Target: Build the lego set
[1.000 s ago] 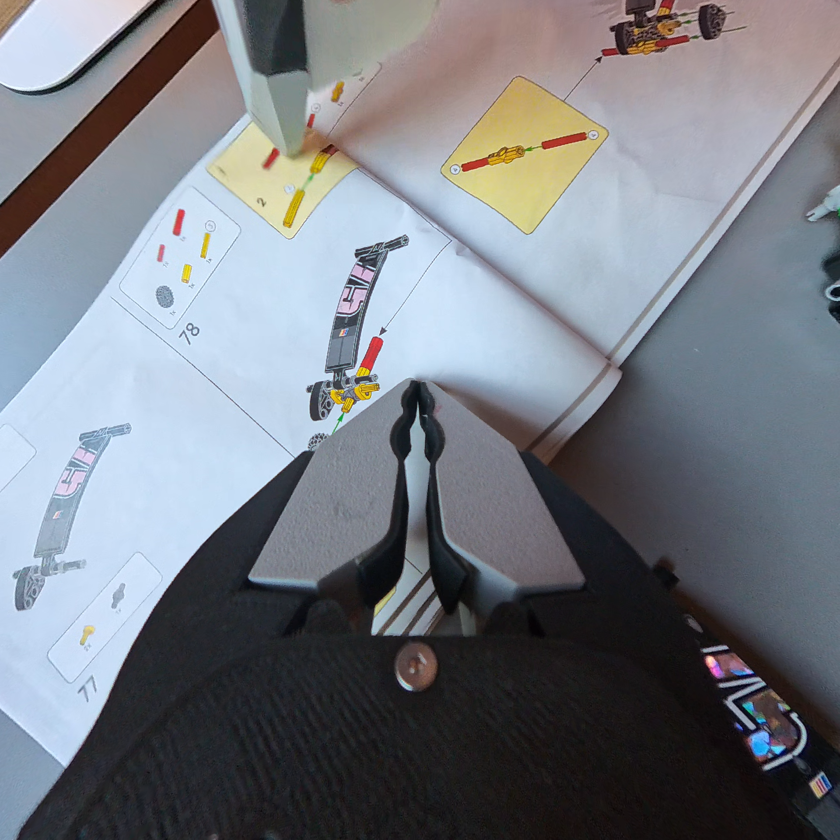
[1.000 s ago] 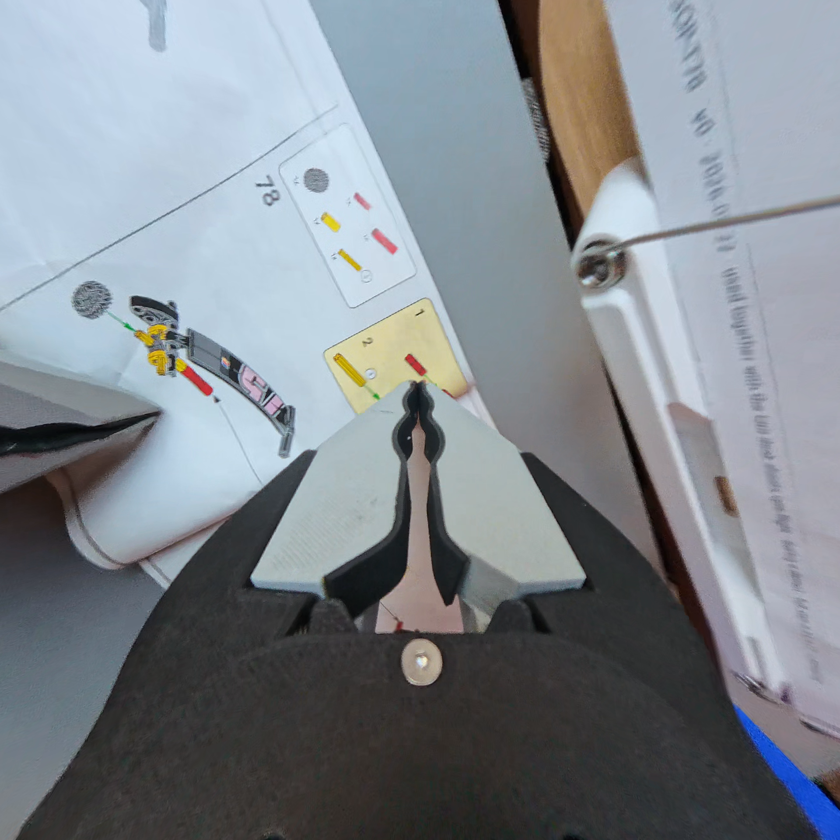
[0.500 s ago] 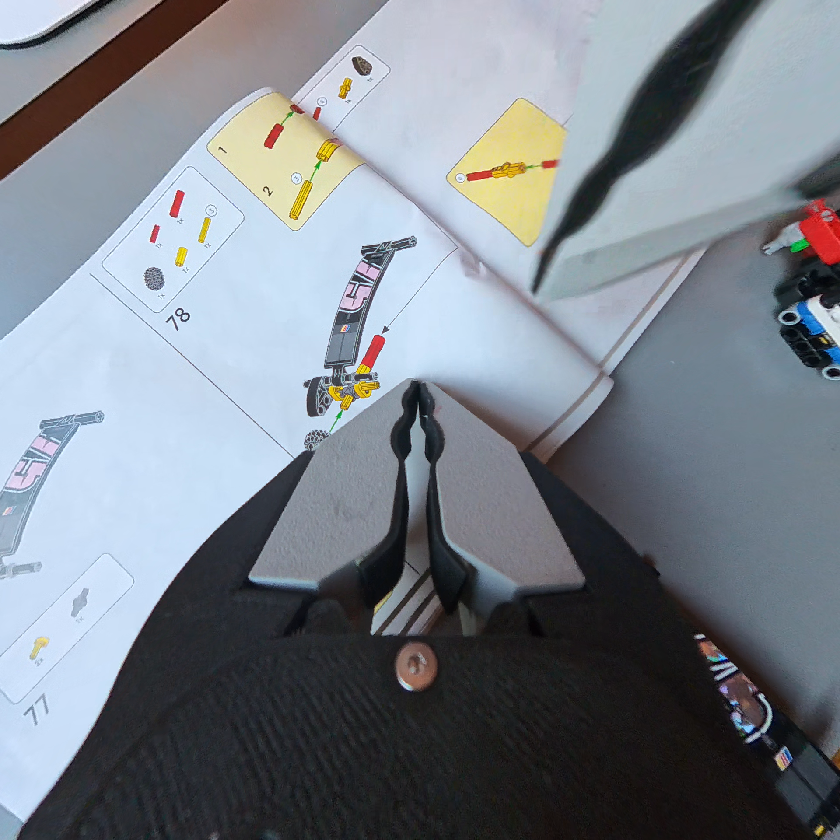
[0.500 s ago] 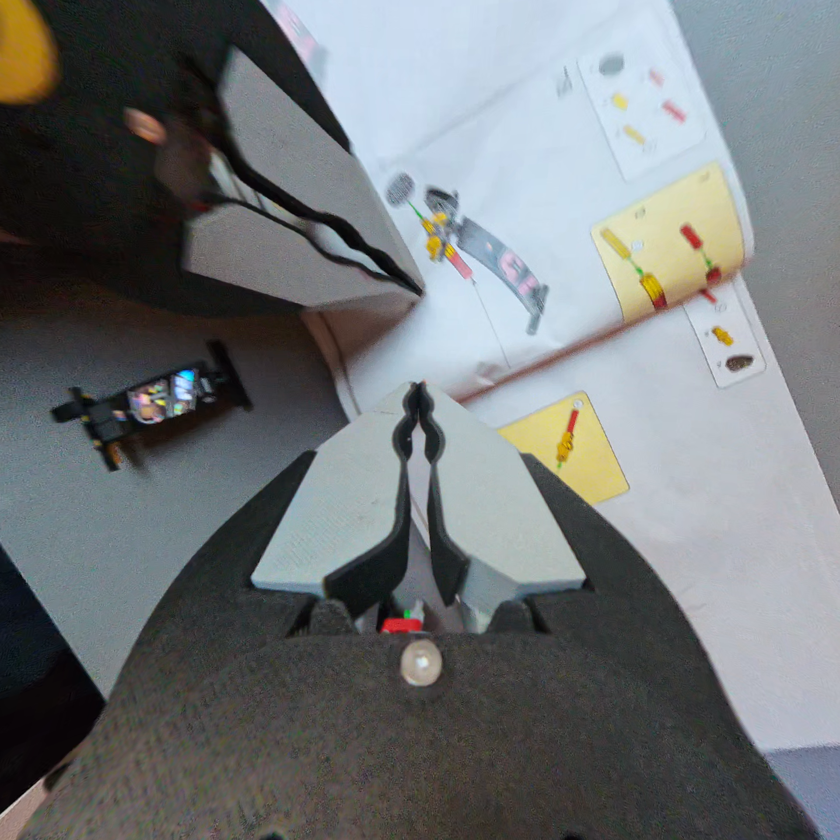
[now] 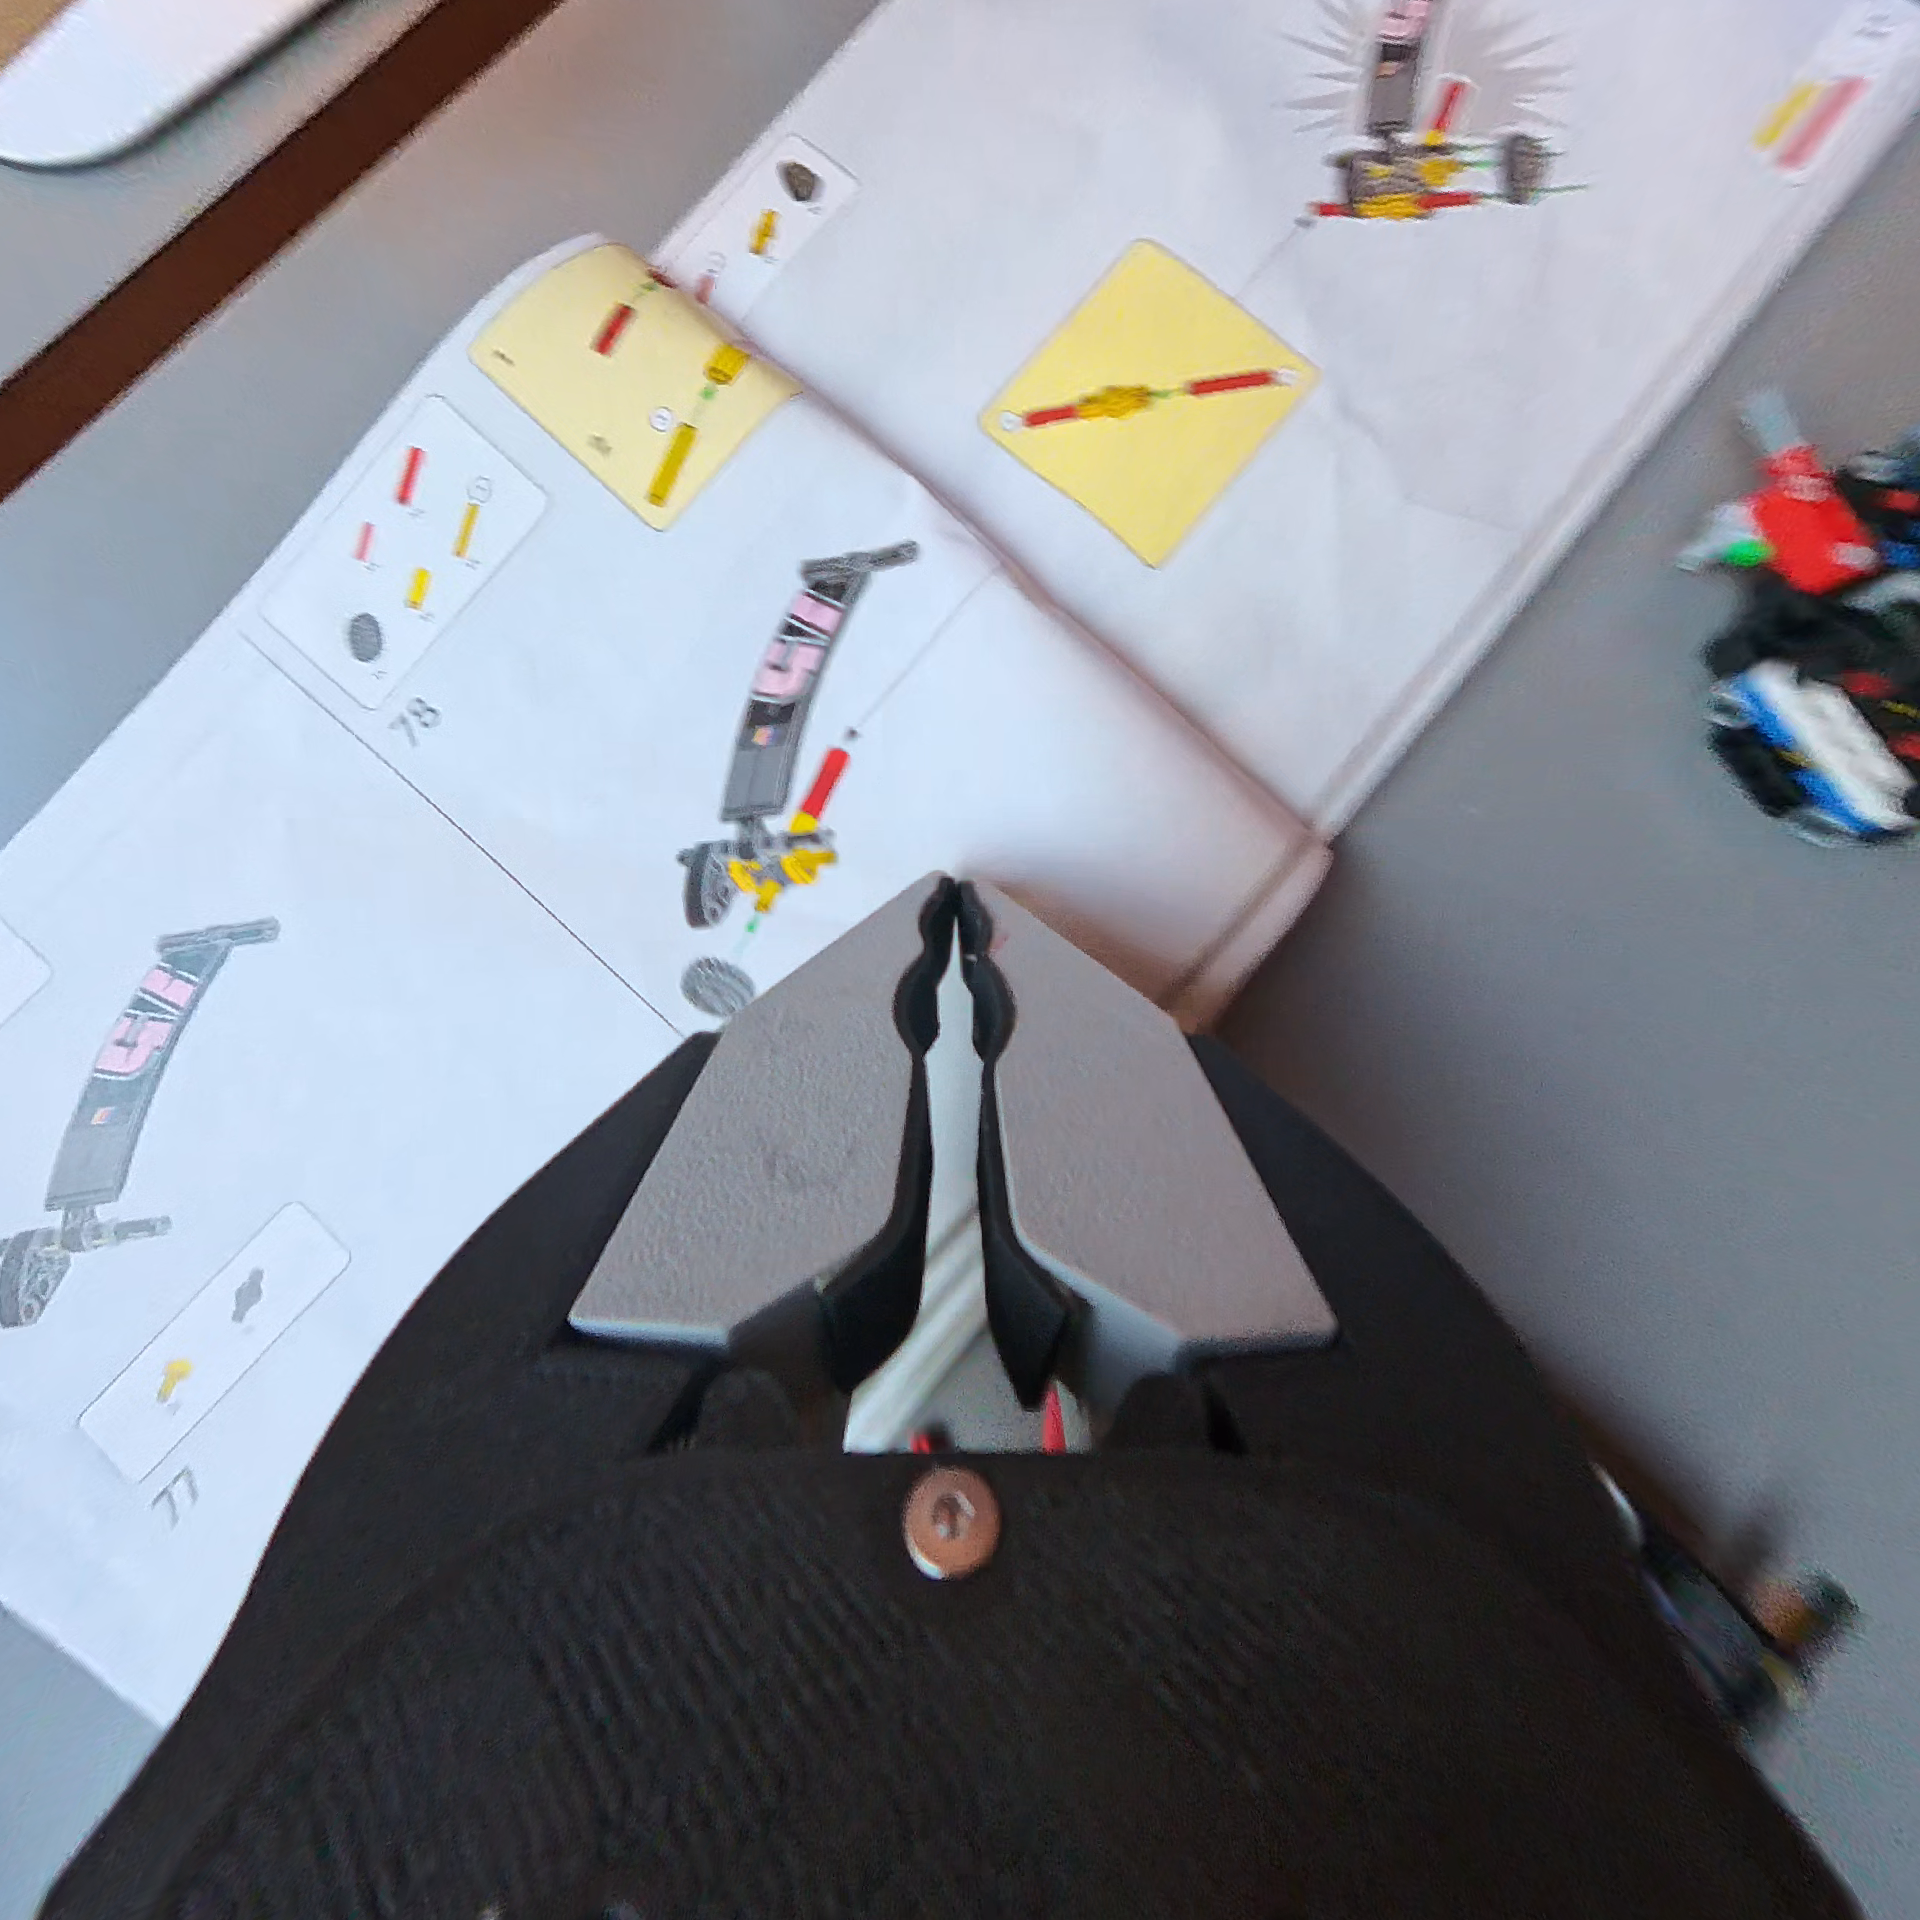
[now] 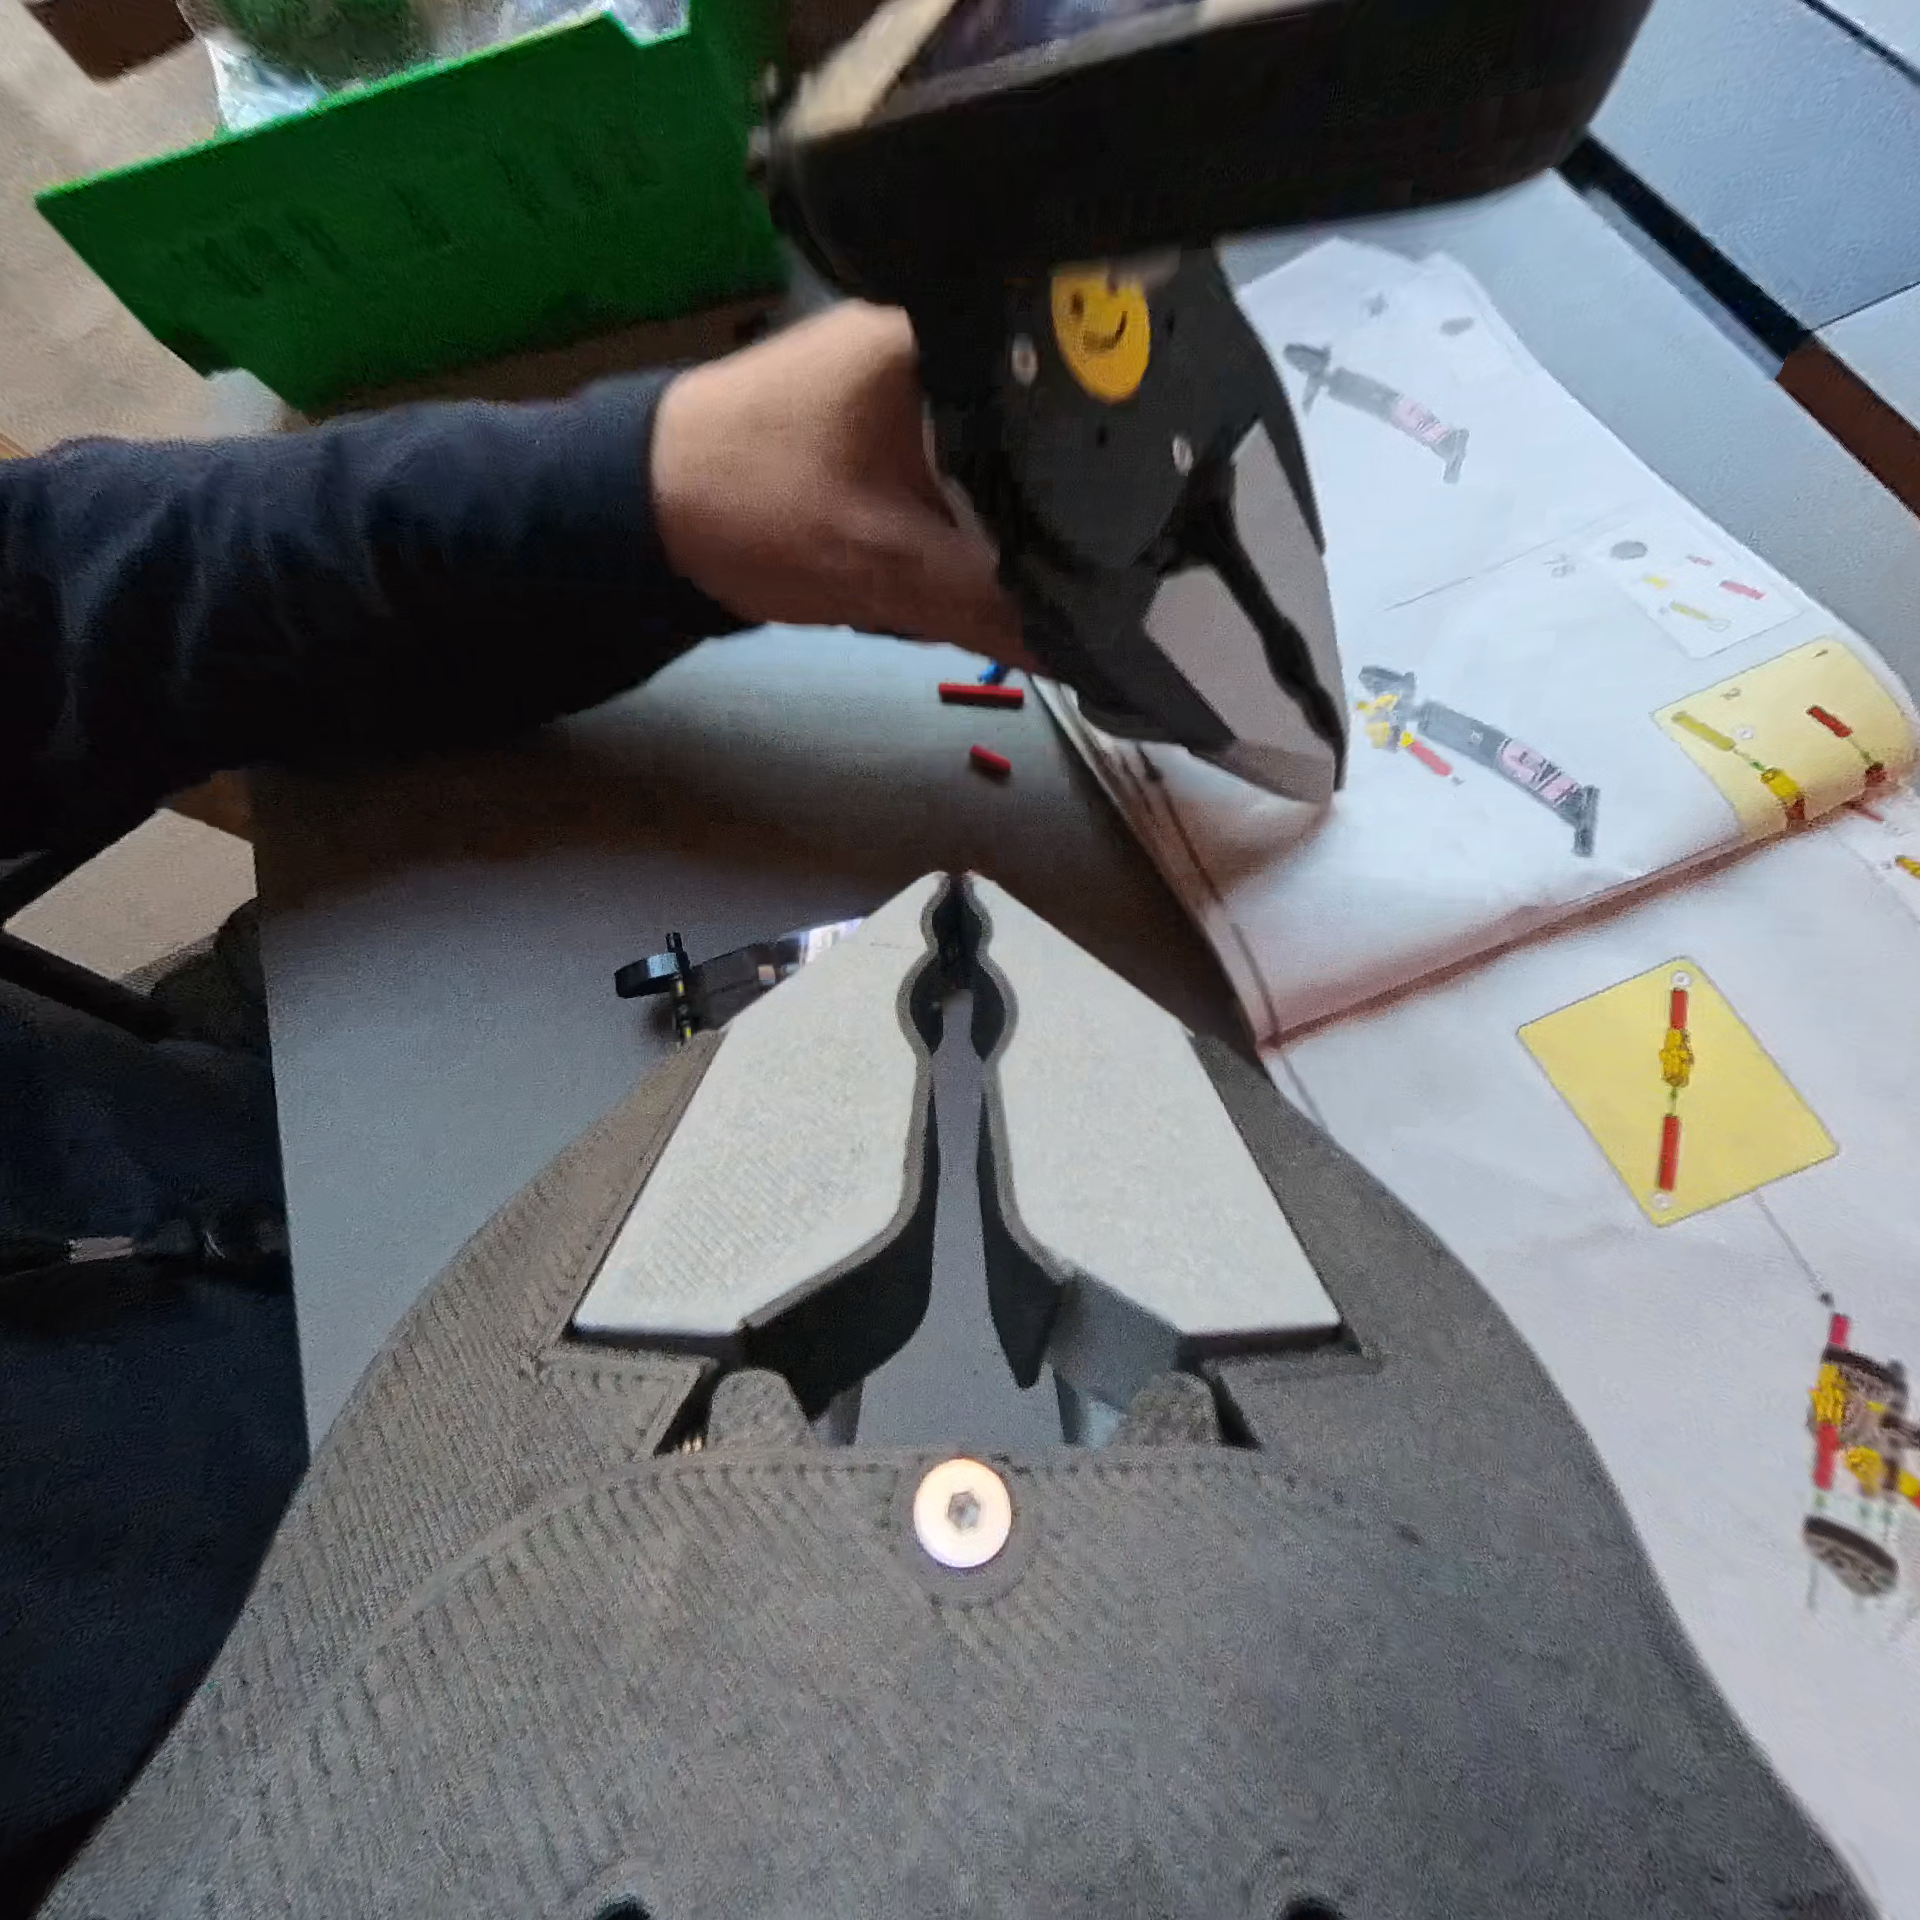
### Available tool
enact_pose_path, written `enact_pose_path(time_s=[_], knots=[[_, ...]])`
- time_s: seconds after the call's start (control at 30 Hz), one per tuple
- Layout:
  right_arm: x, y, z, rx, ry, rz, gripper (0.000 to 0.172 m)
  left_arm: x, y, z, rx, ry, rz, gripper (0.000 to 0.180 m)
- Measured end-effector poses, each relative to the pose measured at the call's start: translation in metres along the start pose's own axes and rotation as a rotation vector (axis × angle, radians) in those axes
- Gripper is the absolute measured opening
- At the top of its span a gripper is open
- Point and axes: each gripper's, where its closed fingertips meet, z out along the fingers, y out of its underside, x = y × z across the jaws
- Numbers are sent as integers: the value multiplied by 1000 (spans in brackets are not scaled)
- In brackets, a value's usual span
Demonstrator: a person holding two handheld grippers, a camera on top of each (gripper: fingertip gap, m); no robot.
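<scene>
Looks down on a grey desk [image 5: 1558, 1143] crossed by a dark brown strip [image 5: 260, 239], with an open instruction booklet [image 5: 1039, 727] for a toy building set lying across it. Finds the left gripper [image 5: 954, 914] with its fingertips pressed together and nothing visible between them, poised over the booklet's near edge, just beside the fold and a printed drawing of a wheeled assembly. Cannot tell whether the tips rest on the paper or hang just above it. Finds the right gripper [image 6: 958, 883] likewise closed tip to tip, with nothing seen between them, over bare desk just beside the booklet's corner; nearest to it, a black curved part with a shiny sticker [image 6: 707, 977], apart from the fingers and partly hidden behind the left one. Shows only from the left wrist: a blurred heap of red, black, blue and white building pieces [image 5: 1818, 675] on the desk beyond the right-hand page, and a pale rounded object [image 5: 125, 73] at the far corner. Shows only from the right wrist: the left gripper from outside, black-bodied with a yellow smiley sticker [image 6: 1101, 327], gripped by a hand [image 6: 810, 499] in a dark sleeve [image 6: 312, 571]; two loose red pins [image 6: 982, 694] on the desk under that hand, near the booklet's edge; and a green box [image 6: 416, 208] further back.
</scene>
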Motion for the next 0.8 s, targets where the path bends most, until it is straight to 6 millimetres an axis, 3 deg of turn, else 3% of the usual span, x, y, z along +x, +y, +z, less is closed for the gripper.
enact_pose_path(time_s=[0.1,0.17,0.23,0.27,0.3,0.37,0.43,0.53,0.73,0.77,0.8], knots=[[-9,19,-8,-9,114,-68,0,12,6,-51,-32,99,-9,0],[-14,24,-19,23,167,-110,0,0,18,-97,14,37,18,0],[-22,31,-28,57,170,-130,0,-21,43,-139,27,-77,35,0],[-27,33,-31,78,158,-138,0,-31,58,-156,21,-123,16,18],[-34,34,-32,106,138,-150,0,-38,73,-170,14,-152,-22,56],[-51,31,-31,191,81,-200,0,-39,94,-187,52,-158,-89,50],[-70,29,-26,262,8,-269,0,-34,101,-195,157,-159,-110,40],[-88,29,-10,315,-31,-313,0,-37,114,-188,223,-222,-83,43],[-124,32,25,380,-189,-259,2,-54,108,-170,330,-267,-45,41],[-121,30,30,392,-159,-241,38,-60,106,-171,361,-290,-50,39],[-118,28,35,398,-130,-236,60,-65,104,-171,394,-303,-59,38]])
